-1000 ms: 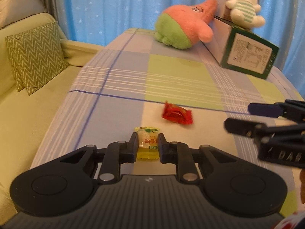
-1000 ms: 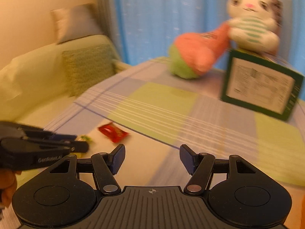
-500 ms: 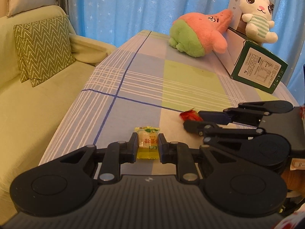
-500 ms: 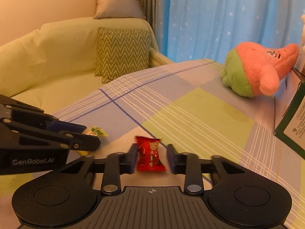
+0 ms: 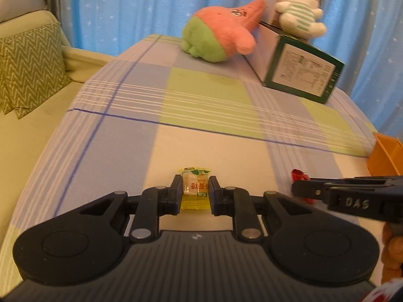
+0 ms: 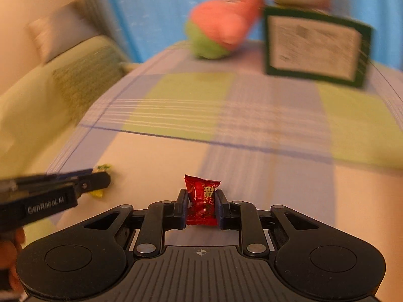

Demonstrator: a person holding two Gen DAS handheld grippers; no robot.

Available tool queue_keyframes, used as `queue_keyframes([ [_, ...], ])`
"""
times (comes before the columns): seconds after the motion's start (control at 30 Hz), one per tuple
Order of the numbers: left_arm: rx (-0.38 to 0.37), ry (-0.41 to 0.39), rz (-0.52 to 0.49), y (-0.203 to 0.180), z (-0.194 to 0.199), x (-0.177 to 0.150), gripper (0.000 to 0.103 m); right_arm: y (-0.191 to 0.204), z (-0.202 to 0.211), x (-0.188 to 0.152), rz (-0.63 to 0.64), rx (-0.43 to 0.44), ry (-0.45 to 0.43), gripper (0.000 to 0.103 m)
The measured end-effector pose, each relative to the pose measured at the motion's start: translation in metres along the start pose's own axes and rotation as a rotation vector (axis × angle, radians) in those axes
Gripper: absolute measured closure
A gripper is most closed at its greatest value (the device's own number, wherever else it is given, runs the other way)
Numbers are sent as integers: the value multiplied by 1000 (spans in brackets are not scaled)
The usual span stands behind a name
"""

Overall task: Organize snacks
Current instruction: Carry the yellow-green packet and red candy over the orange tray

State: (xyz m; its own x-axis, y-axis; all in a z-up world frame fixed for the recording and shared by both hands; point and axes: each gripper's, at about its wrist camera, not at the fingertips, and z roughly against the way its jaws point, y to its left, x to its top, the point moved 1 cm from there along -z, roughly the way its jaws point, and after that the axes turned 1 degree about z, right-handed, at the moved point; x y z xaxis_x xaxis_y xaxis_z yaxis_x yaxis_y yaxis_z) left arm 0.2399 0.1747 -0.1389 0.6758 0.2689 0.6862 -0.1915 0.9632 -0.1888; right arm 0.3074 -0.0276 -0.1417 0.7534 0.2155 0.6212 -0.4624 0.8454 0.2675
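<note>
Both picks done: left tool [image 5: 195, 191] clamped on yellow snack [image 5: 195, 190], right tool [image 6: 201, 207] clamped on red snack [image 6: 202, 202], both over the tabletop [image 5: 214, 100]; drop-off left, probably the orange box [image 5: 385, 154] at frame edge.

Black hand-held gripper [image 5: 195, 188] — ribbed body, silver screws.

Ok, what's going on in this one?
A person is tidying snacks with two handheld grippers over a table with a checked cloth. The left gripper has its jaws shut on a yellow candy; the right gripper has its jaws shut on a red candy. An orange box shows at the table's right edge.
</note>
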Motion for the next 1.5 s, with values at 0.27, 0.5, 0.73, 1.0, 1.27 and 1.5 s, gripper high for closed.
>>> queue_keyframes([
  [0.27, -41, 7, -72, -40, 34, -24, 84, -15, 80, -31, -98, -74, -53, 81],
  [0.5, -76, 15, -23, -72, 81, -46, 84, -17, 138, -51, -148, -113, -30, 81],
  [0.73, -133, 1, -68, -112, 127, -47, 84, -16, 192, -62, -107, -177, -60, 81],
  [1.0, -182, -29, -136, -164, 167, -44, 84, -22, 239, -71, -79, -218, -99, 81],
  [1.27, -210, -41, -190, -205, 182, -42, 84, -40, 272, -79, -97, -252, -124, 81],
  [1.5, -232, -37, -216, -226, 188, -45, 84, -57, 288, -88, -129, -276, -135, 81],
])
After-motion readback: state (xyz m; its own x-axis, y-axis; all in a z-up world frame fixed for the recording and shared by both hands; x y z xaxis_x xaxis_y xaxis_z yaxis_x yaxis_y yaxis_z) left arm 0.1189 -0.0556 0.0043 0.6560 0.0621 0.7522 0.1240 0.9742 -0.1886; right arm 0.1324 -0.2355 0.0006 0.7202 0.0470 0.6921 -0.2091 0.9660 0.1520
